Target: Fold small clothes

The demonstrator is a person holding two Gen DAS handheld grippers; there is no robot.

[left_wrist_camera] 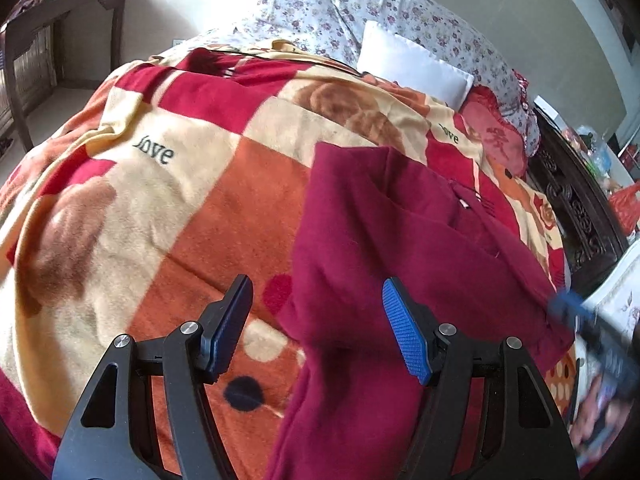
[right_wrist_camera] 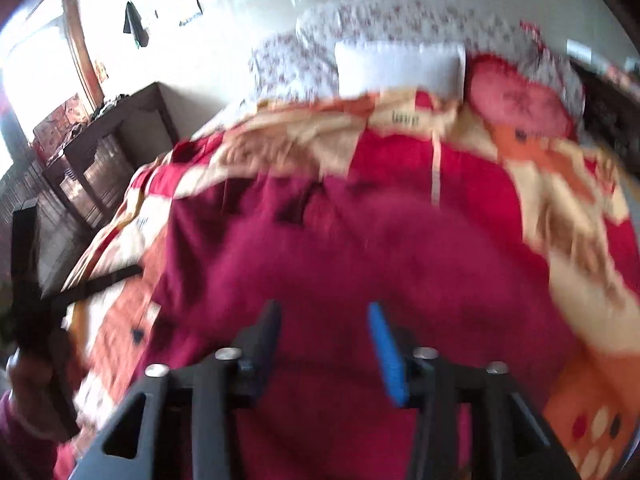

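A dark red garment (left_wrist_camera: 400, 240) lies spread on the checked fleece blanket (left_wrist_camera: 160, 200), one layer lying diagonally over the rest. My left gripper (left_wrist_camera: 316, 284) hovers over the garment's left edge, jaws wide apart, nothing pinched between the pads. The right gripper (left_wrist_camera: 580, 312) shows as a blue and black blur at that view's right edge. The right wrist view is blurred: the garment (right_wrist_camera: 340, 248) fills the middle, and my right gripper (right_wrist_camera: 324, 308) stands above it with a clear gap between its fingers. The left gripper (right_wrist_camera: 24, 280), held in a hand, is at the far left there.
Floral pillows (left_wrist_camera: 400, 12), a white pillow (left_wrist_camera: 412, 68) and a red cushion (left_wrist_camera: 496, 136) lie at the head of the bed. Dark carved wooden furniture (left_wrist_camera: 576, 208) runs along the right side. A wooden table (left_wrist_camera: 60, 12) stands off the bed's far left.
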